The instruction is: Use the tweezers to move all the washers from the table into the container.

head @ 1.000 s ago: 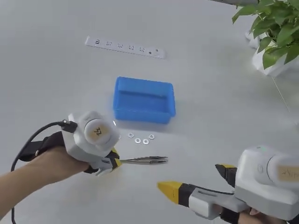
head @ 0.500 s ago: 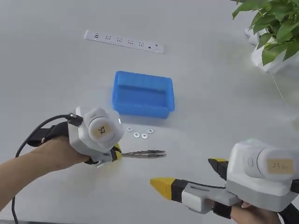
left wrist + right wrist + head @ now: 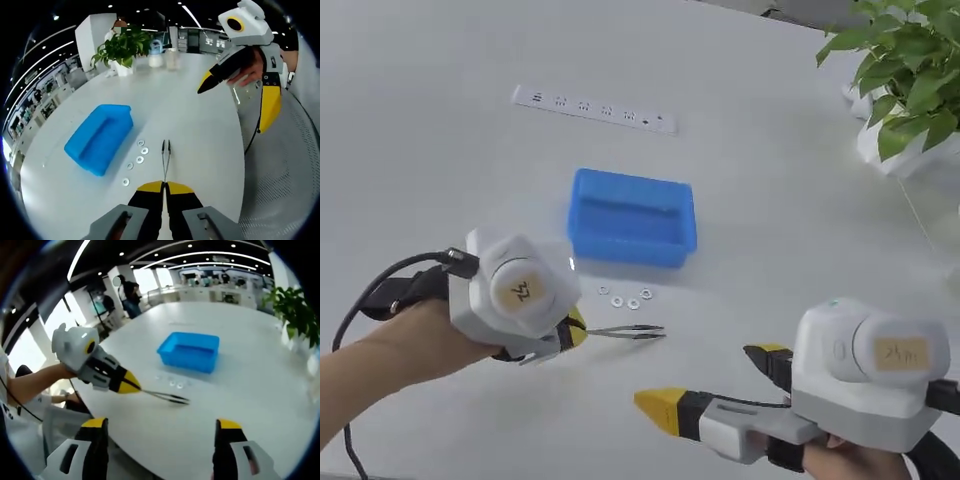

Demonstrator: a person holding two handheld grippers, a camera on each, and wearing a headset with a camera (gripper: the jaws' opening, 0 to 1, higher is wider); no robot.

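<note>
Several small metal washers [image 3: 625,298] lie on the white table just in front of the blue container [image 3: 632,215]. My left gripper [image 3: 570,330] is shut on thin tweezers [image 3: 625,332], whose tips point right, just nearer than the washers and apart from them. In the left gripper view the tweezers [image 3: 165,160] run forward from the shut yellow jaws, with the washers [image 3: 140,159] and the container [image 3: 100,137] to their left. My right gripper [image 3: 708,380] is open at lower right, holding nothing. The right gripper view has the tweezers [image 3: 167,396] in front of the container [image 3: 190,350].
A white power strip [image 3: 593,108] lies beyond the container. A potted plant [image 3: 905,80] stands at the far right. A black cable [image 3: 380,290] trails from the left gripper. Bare table surrounds the washers.
The head camera has shifted. My right gripper has drifted slightly left. The left gripper still holds the tweezers near the washers, which have not moved.
</note>
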